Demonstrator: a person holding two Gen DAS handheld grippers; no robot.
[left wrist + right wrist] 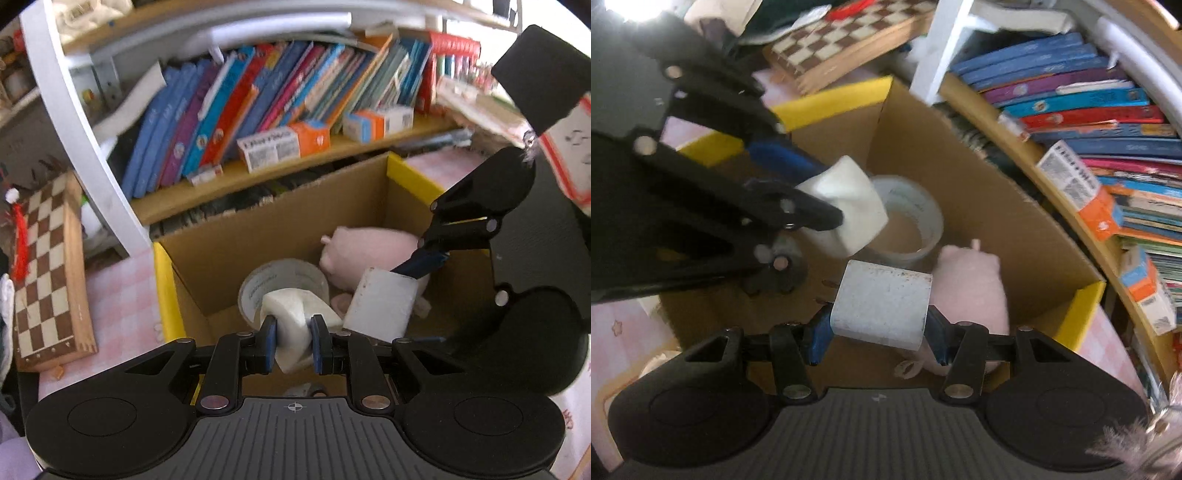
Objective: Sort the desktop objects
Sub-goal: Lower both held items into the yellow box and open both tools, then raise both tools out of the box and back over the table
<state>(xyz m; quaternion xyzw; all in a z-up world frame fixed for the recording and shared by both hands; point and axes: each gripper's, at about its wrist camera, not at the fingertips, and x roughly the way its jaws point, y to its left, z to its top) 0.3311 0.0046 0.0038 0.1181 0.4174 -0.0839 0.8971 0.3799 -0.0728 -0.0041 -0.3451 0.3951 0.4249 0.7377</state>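
Over the cardboard box [280, 236] both tools are seen at once; the left gripper [293, 341] is clamped on a white foam lump [291, 317], its blue pads pressed into either side, and the lump is held above the box's open top; the right gripper [877, 325] is clenched on a pale grey block [882, 304], gripped by its two ends and likewise held over the box; in the left wrist view that same block [380, 302] is seen just right of the foam lump, the two near each other but apart. Inside the box, a roll of clear tape [916, 221] is seen lying flat on the floor of the box near the far corner; beside it a pink plush pig [971, 288] is lying against the wall, partly hidden behind the grey block; a small dark flower-shaped piece [779, 275] is seen on the box floor under the left tool. The box rim is edged with yellow flaps [164, 291]. Behind the box a shelf of books [258, 99] is seen, with small orange-and-white cartons [284, 142] lined in front of them; a chessboard [48, 266] is lying beside the box on the pink checked tabletop [122, 295].
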